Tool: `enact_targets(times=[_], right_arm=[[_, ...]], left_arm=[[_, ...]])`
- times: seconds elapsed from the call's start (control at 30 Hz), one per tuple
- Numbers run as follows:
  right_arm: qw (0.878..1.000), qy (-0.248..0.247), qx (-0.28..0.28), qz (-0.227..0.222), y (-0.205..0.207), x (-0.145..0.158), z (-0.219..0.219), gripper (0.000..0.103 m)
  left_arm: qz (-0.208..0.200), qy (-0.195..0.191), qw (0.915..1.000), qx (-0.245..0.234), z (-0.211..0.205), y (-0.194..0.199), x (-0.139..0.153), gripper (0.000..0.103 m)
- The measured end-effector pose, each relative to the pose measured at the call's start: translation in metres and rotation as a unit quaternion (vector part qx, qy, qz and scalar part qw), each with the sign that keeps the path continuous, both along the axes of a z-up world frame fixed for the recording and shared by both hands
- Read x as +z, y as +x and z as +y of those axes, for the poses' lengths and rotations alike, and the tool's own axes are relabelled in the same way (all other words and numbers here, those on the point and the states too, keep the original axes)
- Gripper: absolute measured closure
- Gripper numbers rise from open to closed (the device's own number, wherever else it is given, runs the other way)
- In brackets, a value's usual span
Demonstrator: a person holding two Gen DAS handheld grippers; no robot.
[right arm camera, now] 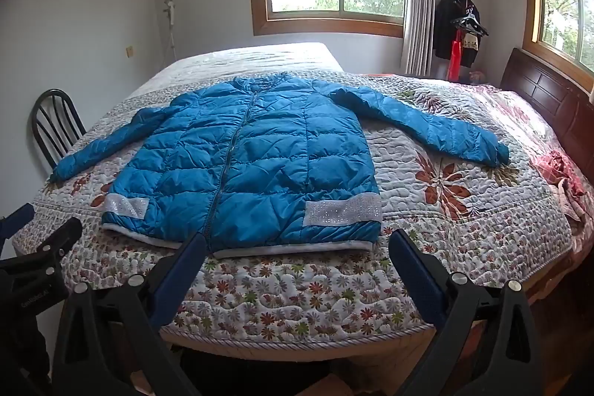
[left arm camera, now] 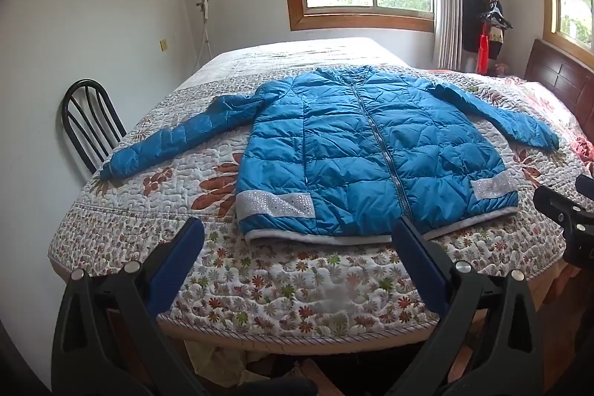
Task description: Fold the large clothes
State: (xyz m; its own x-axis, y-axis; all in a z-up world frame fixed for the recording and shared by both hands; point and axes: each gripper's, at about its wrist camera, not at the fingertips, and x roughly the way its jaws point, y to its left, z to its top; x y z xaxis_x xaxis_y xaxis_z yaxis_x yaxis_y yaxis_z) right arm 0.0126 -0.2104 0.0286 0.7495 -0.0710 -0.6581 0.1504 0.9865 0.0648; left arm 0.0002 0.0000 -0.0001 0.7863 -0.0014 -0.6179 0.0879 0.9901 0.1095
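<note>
A blue quilted puffer jacket (left arm camera: 371,151) lies flat and zipped on the floral bedspread (left arm camera: 282,284), front up, both sleeves spread out to the sides, hem toward me. It also shows in the right wrist view (right arm camera: 252,166). My left gripper (left arm camera: 299,229) is open and empty, hovering over the bed's near edge just short of the hem. My right gripper (right arm camera: 297,240) is open and empty, at the hem's right half. The right gripper shows at the right edge of the left wrist view (left arm camera: 568,210); the left gripper shows at the left edge of the right wrist view (right arm camera: 48,247).
A black metal chair (left arm camera: 89,121) stands at the bed's left side. A dark wooden headboard (right arm camera: 549,99) is at the right, with pink cloth (right arm camera: 568,173) bunched near it. A coat rack (right arm camera: 462,21) with hanging clothes stands in the far corner.
</note>
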Motion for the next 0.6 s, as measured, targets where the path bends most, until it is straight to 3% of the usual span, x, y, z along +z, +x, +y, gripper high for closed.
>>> enact_targets(times=[0.6], right_arm=[[1.000, 0.002, 0.000, 0.002, 0.0000, -0.0005, -0.0003, 0.004]], left_arm=[[-0.002, 0.001, 1.0000, 0.000, 0.0000, -0.0001, 0.0001, 0.003]])
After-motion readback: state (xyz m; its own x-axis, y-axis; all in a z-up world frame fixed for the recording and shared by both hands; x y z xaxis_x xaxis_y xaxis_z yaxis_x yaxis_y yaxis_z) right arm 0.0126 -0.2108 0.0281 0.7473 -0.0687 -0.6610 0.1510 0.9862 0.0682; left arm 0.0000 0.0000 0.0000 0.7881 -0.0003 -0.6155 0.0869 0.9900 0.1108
